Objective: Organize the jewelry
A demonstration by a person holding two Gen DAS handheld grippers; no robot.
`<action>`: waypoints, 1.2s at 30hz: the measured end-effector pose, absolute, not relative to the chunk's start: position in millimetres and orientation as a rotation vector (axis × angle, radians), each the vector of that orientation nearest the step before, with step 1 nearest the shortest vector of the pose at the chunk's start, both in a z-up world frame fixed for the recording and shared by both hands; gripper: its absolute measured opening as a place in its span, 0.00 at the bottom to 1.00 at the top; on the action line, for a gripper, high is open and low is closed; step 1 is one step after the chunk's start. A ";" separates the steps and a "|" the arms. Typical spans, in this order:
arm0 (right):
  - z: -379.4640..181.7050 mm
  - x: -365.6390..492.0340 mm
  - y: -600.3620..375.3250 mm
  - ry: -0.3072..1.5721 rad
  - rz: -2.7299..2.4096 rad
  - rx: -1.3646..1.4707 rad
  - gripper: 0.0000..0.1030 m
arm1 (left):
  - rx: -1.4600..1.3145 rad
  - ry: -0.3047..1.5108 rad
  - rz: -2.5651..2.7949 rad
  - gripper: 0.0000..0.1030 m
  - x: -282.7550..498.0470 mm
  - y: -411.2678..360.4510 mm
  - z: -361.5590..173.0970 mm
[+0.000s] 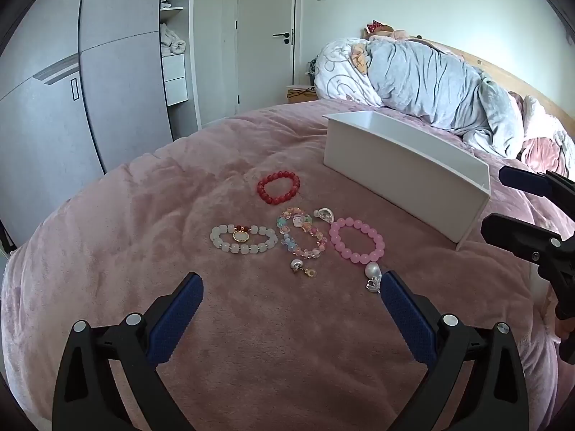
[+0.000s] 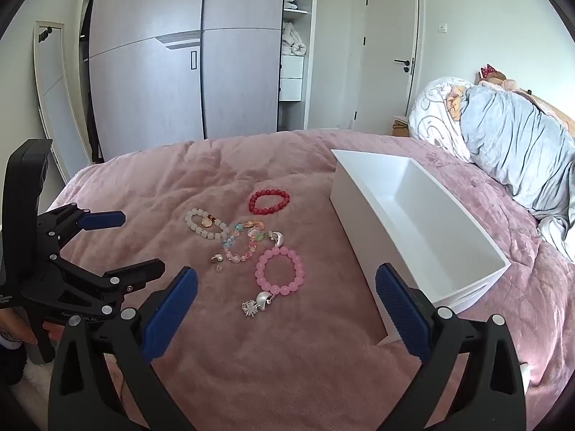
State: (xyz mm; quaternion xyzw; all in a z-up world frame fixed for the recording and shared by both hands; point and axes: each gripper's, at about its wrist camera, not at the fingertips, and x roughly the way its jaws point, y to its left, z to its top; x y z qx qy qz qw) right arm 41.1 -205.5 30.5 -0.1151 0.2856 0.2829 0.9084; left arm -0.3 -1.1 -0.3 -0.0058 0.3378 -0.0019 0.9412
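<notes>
Left gripper (image 1: 291, 287): jaws spread wide, nothing between them, pointing down at a slant over the pink blanket (image 1: 251, 341).
Right gripper (image 2: 285, 283): also spread wide and holding nothing, tilted down likewise; in the left wrist view it shows at the right edge, beside the box.
Jewelry cluster: lies on the blanket ahead of both grippers, between them and the far edge of the bed.
Pink bracelet (image 2: 280, 271): lies flat just ahead of the right gripper, nearest piece to it, close to the box's long side.
Silver charms (image 2: 260, 303): touch or nearly touch the pink bracelet's near side; whether they are tied to it I cannot tell.
White bracelet (image 1: 244, 239): farthest left of the group, ahead of the left gripper's left finger.
Multicolour bracelet (image 1: 301, 232): between the white and pink ones, touching or overlapping neither clearly.
Red bracelet (image 1: 278, 186): farthest away, apart from the rest.
White box (image 2: 478, 273): open-topped, appears empty, to the right of the cluster; its long axis runs away from the cameras and rightward.
Nearer arm: the right one sits closer to both the pink bracelet and the box, so it looks the likelier to start.
Direction of carry: from cluster to box is a short move to the right.
</notes>
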 end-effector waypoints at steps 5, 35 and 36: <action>31.4 42.4 -205.4 0.587 0.583 -0.239 0.95 | 0.006 0.693 -0.010 0.97 2.8 -9.4 -0.6; 28.9 41.4 -205.3 0.577 0.585 -0.240 0.95 | 0.012 0.692 -0.033 0.97 -2.5 -7.8 0.1; 28.7 41.5 -205.3 0.578 0.585 -0.240 0.95 | 0.012 0.692 -0.033 0.97 -2.5 -7.8 0.0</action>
